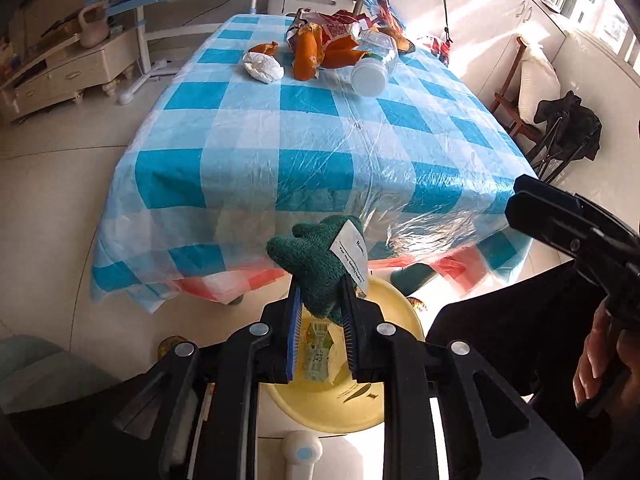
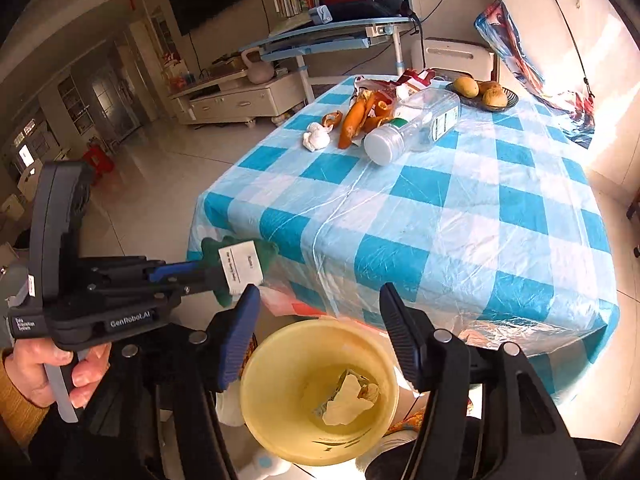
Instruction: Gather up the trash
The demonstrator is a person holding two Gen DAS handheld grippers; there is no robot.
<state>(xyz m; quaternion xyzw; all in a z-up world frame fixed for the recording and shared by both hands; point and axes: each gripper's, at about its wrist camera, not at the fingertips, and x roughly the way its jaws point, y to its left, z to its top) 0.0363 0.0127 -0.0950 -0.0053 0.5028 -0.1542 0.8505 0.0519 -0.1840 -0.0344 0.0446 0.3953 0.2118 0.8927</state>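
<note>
My left gripper [image 1: 320, 288] is shut on a dark green knitted piece [image 1: 316, 264] with a white paper tag [image 1: 352, 254], held over the rim of the yellow bin [image 1: 396, 304]. In the right wrist view the left gripper [image 2: 224, 276] comes in from the left with the green piece [image 2: 268, 252] at the table's edge. My right gripper [image 2: 316, 292] stands open and empty above the yellow bin [image 2: 280, 340], which holds crumpled paper [image 2: 348, 400]. On the far end of the table lie a white tissue wad [image 2: 316, 138], orange peels [image 2: 352, 120], a clear plastic bottle [image 2: 416, 124] and snack wrappers [image 1: 336, 26].
The table wears a blue-and-white checked cloth [image 2: 440, 220] under clear plastic. A dark bowl of fruit [image 2: 486, 94] sits at its far right corner. A blue desk [image 2: 320, 36] and a low cabinet [image 2: 240, 100] stand behind; a chair [image 1: 532, 80] is by the window. A person's hand [image 2: 60, 372] grips the left handle.
</note>
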